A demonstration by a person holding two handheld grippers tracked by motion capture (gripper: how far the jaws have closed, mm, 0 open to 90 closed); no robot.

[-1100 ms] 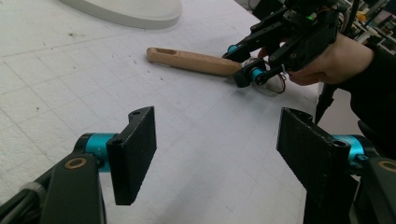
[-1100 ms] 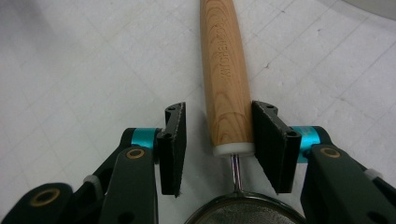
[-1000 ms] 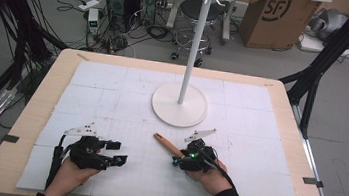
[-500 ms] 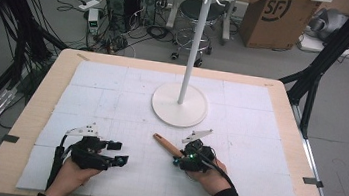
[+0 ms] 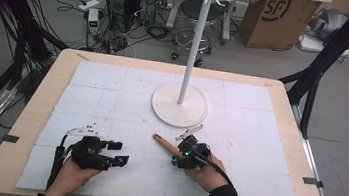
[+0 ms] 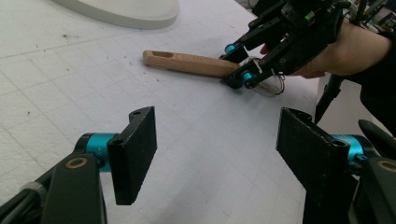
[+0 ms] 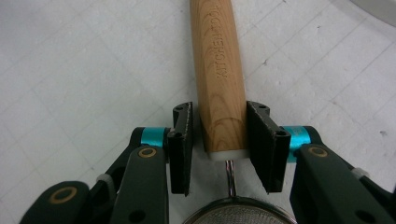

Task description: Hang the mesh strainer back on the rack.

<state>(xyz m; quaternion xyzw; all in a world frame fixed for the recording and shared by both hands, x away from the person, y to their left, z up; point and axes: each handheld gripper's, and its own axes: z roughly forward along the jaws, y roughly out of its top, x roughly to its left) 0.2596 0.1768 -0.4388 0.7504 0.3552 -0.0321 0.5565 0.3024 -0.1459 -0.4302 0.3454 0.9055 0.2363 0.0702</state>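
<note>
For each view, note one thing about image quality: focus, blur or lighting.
High view: even light, soft detail, white stand pale against the mat. Left gripper view: near fingers slightly blurred, wooden handle clearer. Right gripper view: handle's stamped lettering sharp, mesh strainer at the bottom edge blurred.

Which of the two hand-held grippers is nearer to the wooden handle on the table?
The right gripper: its fingers sit on either side of the wooden handle, near its end. The left gripper rests apart from it on the mat, fingers open with nothing between them.
</note>
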